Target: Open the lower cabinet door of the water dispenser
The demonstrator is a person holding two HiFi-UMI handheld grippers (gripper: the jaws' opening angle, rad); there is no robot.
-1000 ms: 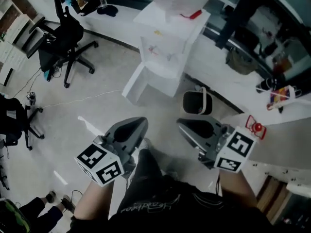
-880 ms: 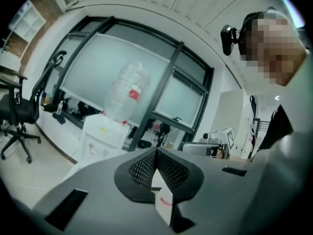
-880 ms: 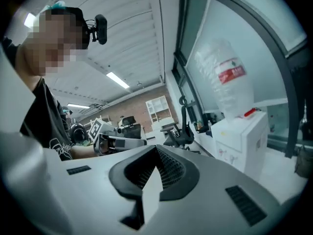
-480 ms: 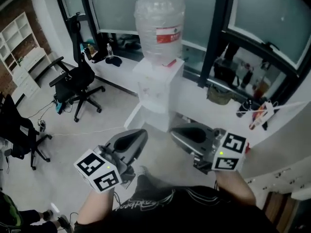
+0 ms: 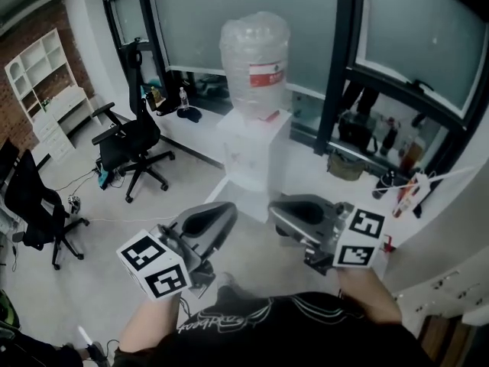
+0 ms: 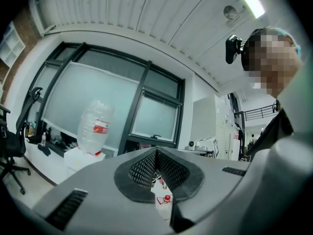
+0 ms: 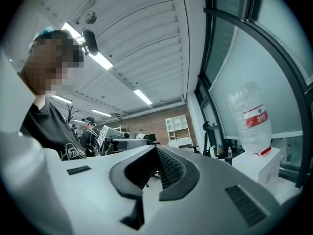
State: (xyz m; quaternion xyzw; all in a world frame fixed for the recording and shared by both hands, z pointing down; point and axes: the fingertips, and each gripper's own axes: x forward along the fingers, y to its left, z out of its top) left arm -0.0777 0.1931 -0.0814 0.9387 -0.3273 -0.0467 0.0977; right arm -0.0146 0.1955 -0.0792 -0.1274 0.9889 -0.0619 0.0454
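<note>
The white water dispenser (image 5: 253, 150) stands by the window with a clear bottle (image 5: 256, 58) on top. Its lower cabinet door (image 5: 220, 189) looks swung out to the left, partly hidden behind my left gripper. My left gripper (image 5: 227, 212) and right gripper (image 5: 275, 206) are held side by side in front of me, well short of the dispenser, both shut with nothing between the jaws. The left gripper view shows its closed jaws (image 6: 157, 151) and the dispenser (image 6: 78, 158) far left. In the right gripper view, the closed jaws (image 7: 157, 149) sit left of the dispenser (image 7: 262, 166).
Two black office chairs (image 5: 131, 147) (image 5: 34, 205) stand on the floor at left. A white shelf unit (image 5: 44, 82) lines the brick wall. Bottles and a bag (image 5: 345, 165) sit on the low ledge along the window at right.
Both grippers have risen and the view has lifted from the floor to the room. The dispenser now appears farther off and whole, with its bottle in sight.
</note>
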